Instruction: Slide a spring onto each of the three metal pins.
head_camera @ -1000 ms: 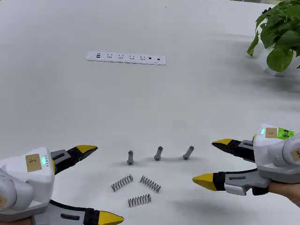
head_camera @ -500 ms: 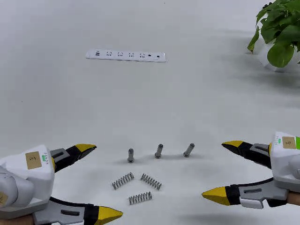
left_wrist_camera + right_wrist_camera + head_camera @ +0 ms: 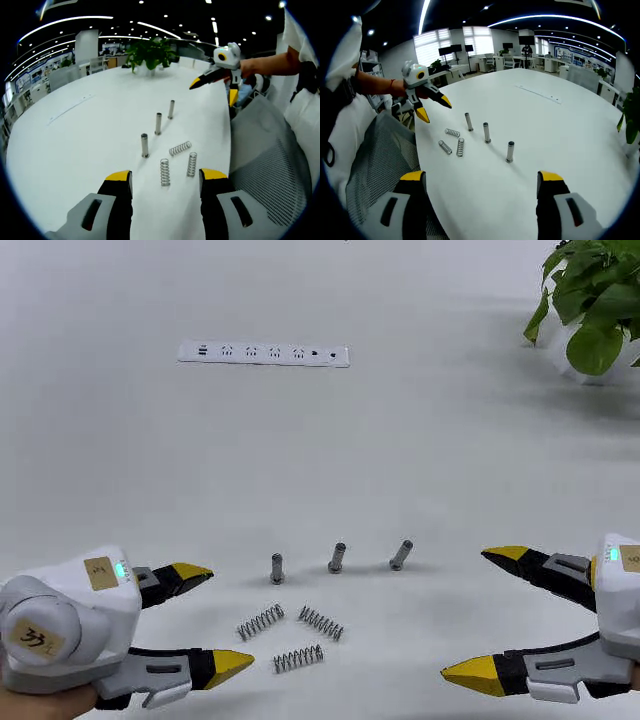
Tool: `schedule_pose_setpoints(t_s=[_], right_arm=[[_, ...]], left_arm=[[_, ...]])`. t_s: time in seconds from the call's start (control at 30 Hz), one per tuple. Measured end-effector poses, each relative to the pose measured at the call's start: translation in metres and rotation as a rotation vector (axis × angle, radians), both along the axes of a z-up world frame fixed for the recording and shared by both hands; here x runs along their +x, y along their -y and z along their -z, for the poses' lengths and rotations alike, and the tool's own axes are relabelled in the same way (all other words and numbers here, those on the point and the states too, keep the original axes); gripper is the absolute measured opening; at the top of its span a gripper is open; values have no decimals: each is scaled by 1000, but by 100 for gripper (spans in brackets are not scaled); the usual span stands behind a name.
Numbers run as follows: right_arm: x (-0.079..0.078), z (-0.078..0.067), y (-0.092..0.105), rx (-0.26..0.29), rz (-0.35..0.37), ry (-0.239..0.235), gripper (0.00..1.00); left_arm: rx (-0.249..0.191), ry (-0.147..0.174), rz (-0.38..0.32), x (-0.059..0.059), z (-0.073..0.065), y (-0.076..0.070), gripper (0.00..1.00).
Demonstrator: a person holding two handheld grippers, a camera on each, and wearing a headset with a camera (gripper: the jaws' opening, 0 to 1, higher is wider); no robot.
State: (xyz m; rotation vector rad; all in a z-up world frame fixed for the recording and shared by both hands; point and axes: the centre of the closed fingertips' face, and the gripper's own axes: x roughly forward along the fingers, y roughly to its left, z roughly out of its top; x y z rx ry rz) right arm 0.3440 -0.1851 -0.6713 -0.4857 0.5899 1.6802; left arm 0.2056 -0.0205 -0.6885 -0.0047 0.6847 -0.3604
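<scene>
Three grey metal pins stand in a row on the white table: the left pin (image 3: pixel 277 567), the middle pin (image 3: pixel 337 557) and the right pin (image 3: pixel 401 554). In front of them lie three loose springs: the left spring (image 3: pixel 260 622), the middle spring (image 3: pixel 321 623) and the near spring (image 3: pixel 298 658). My left gripper (image 3: pixel 222 617) is open at the lower left, just left of the springs, which lie straight ahead between its jaws (image 3: pixel 165 172). Well to the right of the pins, my right gripper (image 3: pixel 488 614) is open and holds nothing; the pins (image 3: pixel 486 132) stand ahead of it.
A white power strip (image 3: pixel 264 353) lies far back on the table. A green potted plant (image 3: pixel 592 302) stands at the far right corner. A mesh office chair (image 3: pixel 272 165) is by the table's near edge.
The right gripper has drawn back to the right and down, away from the pins. The left gripper's jaws have narrowed and turned toward the springs. Pins and springs lie as before.
</scene>
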Motion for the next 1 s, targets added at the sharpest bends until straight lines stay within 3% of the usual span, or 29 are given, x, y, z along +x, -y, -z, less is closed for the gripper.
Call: schedule_pose_setpoints(t_s=[0.1,0.33,0.43,0.77,1.0], right_arm=[[0,0,1,6,-2,-6,94],[-3,-4,1,18,-8,-11,94],[-2,-4,1,22,-16,-5,94],[2,-3,6,25,-15,-1,94],[2,-3,8,28,-9,1,94]], left_arm=[[33,-31,8,1,8,-1,47],[82,-74,45,6,22,3,38],[123,-88,79,7,29,5,35],[180,-171,129,6,53,8,24],[195,-204,150,5,61,9,19]])
